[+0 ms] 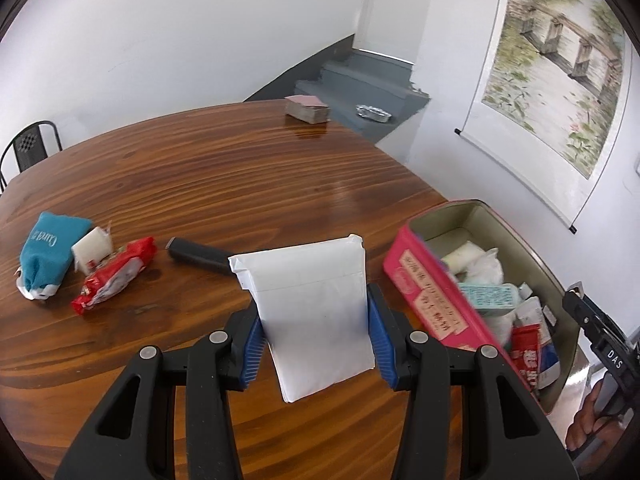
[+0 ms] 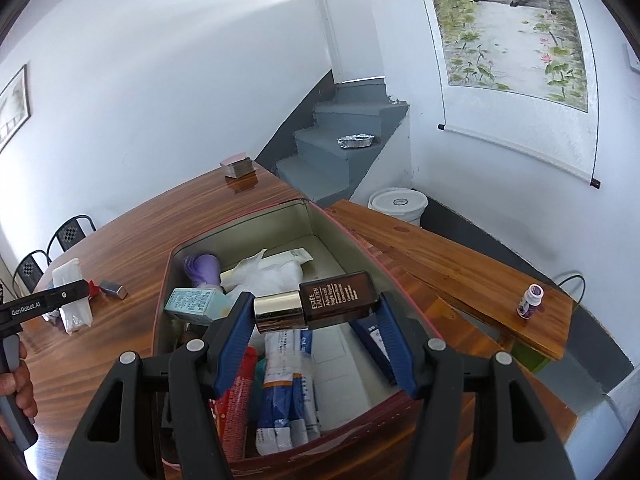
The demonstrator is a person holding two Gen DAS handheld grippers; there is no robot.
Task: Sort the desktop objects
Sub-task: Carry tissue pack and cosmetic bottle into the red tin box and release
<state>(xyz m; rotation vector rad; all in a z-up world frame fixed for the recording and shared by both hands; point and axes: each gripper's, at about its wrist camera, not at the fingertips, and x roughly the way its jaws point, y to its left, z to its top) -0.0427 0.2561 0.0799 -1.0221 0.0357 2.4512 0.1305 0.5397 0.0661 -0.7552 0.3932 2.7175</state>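
My left gripper (image 1: 315, 318) is shut on a white flat packet (image 1: 312, 304), held upright above the wooden table (image 1: 240, 184). The pink tin box (image 1: 432, 304) stands just right of it, open and holding several small items. My right gripper (image 2: 316, 310) is shut on a brown bottle with a gold cap (image 2: 316, 306), lying crosswise between the blue pads over the open tin box (image 2: 312, 220). The left gripper (image 2: 44, 304) and the white packet (image 2: 72, 300) show at the left edge of the right wrist view.
On the table's left lie a teal pouch (image 1: 48, 252), a white block (image 1: 94, 246), a red wrapper (image 1: 114, 274) and a black bar (image 1: 196, 256). A card stack (image 1: 307, 109) sits at the far edge. A small purple-capped bottle (image 2: 530, 300) stands on a wooden bench.
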